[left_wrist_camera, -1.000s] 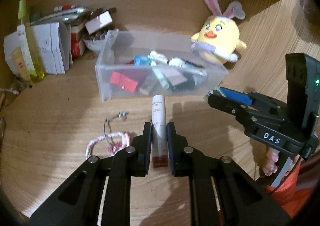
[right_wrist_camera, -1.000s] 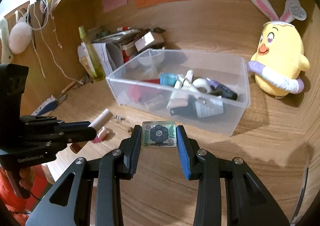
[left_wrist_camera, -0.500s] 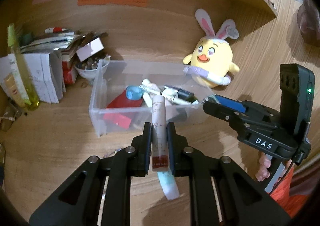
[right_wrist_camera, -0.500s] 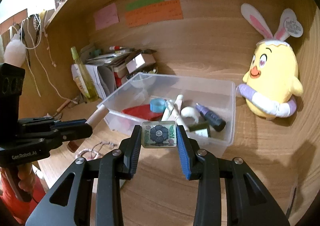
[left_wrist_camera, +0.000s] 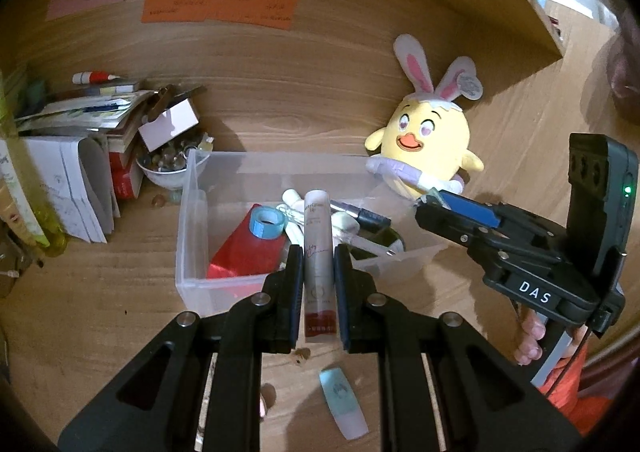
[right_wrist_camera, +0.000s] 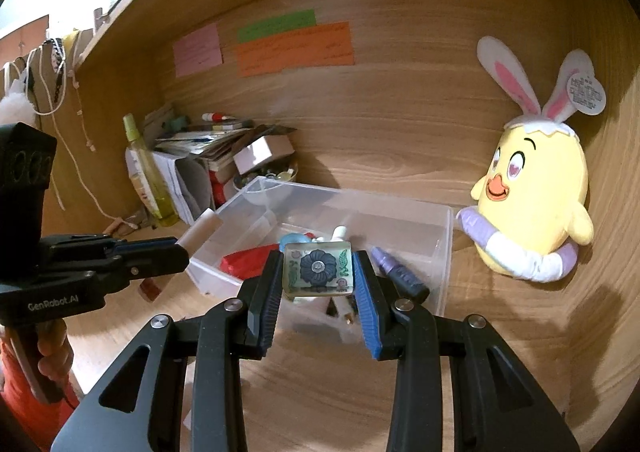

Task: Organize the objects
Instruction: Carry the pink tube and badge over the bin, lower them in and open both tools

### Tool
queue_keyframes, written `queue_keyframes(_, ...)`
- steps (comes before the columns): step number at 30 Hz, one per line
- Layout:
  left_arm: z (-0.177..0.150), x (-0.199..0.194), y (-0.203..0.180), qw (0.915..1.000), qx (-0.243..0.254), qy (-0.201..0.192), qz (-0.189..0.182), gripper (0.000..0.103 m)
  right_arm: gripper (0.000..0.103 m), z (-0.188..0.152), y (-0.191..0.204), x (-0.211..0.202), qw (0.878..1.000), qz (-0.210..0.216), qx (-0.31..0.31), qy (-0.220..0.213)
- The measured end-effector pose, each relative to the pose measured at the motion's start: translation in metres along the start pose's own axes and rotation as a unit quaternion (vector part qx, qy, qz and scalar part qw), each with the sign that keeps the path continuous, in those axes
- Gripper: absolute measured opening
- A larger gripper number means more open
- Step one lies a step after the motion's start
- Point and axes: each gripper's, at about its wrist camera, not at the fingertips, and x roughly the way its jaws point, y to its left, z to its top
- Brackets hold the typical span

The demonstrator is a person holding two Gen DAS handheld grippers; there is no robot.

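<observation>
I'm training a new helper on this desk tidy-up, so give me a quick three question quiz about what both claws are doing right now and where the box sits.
1. True or false: the left claw is empty.
2. What does the right claw hold? A) a roll of blue tape B) a square tile with a dark flower C) a purple marker
3. Which toy sits just past the clear plastic box, by its right end?

Key
1. False: it is shut on a white tube with a red end.
2. B, the flower tile.
3. The yellow chick plush with bunny ears.
</observation>
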Motion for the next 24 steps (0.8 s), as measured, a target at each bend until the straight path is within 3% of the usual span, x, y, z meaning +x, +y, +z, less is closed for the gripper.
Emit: queue_keyframes(24,0.019,0.072,0.021,0.9979,-0.012,0.063,0.004,0.014,0.032,-0.006,-0.01,0.074,0.997,-0.008,0.005,0.076)
